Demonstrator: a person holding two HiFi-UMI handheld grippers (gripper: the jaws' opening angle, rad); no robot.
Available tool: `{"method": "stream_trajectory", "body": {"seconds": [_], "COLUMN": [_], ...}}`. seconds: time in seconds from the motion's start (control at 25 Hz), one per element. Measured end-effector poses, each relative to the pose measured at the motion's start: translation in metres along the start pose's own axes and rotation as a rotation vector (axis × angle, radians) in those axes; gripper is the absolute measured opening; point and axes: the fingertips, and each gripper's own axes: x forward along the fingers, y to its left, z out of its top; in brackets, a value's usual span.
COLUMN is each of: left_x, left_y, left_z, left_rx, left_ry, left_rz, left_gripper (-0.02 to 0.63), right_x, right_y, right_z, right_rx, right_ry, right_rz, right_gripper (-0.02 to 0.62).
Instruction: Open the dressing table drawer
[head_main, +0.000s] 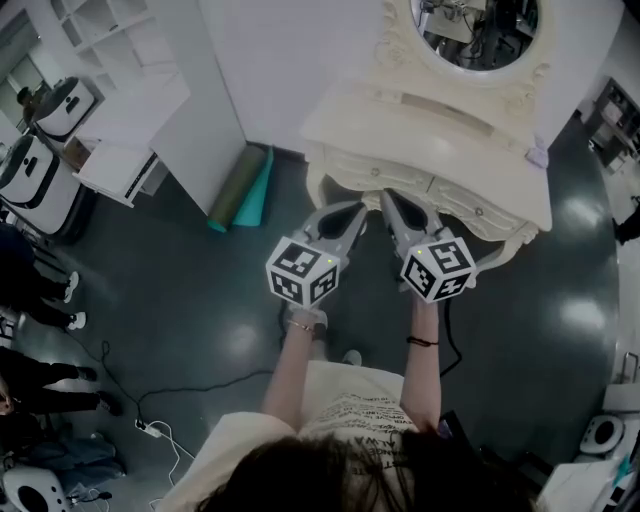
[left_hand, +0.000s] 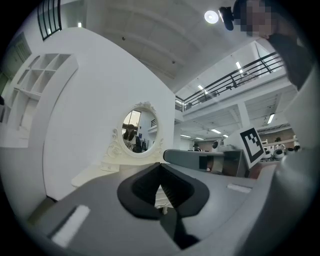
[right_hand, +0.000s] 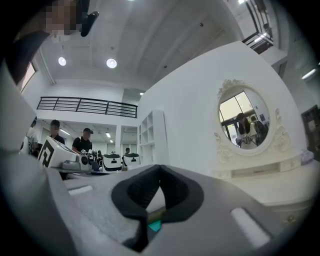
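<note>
A cream dressing table (head_main: 500, 185) with an oval mirror (head_main: 478, 30) stands against the white wall. Its drawer fronts (head_main: 388, 178) sit flush under the top. Both grippers are held level just in front of it, side by side. My left gripper (head_main: 352, 208) points at the table's left front, jaws shut with nothing between them. My right gripper (head_main: 388, 198) is beside it, also shut and holding nothing. In the left gripper view the shut gripper (left_hand: 161, 168) faces the table (left_hand: 117, 167) and the mirror (left_hand: 139, 131). In the right gripper view, past the shut gripper (right_hand: 159, 168), the mirror (right_hand: 245, 122) is at the right.
Rolled green and teal mats (head_main: 241, 190) lean at the wall left of the table. A white shelf unit (head_main: 125, 95) and white machines (head_main: 35, 170) stand further left. People (head_main: 35, 290) stand at the left edge. A cable and power strip (head_main: 152, 428) lie on the dark floor.
</note>
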Motion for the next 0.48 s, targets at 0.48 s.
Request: {"method": "stream_trajectory", "body": {"seconds": [0.48], "left_x": [0.008], "left_y": [0.008], "left_z": [-0.006], "left_rx": [-0.014], "left_ry": [0.014], "left_rz": [0.017], "left_gripper": [-0.002], "right_x": [0.006], "right_y": [-0.016], "right_z": [-0.003], "right_rx": [0.026], "right_ry": [0.003], "right_rz": [-0.006], "right_gripper": [0.003]}}
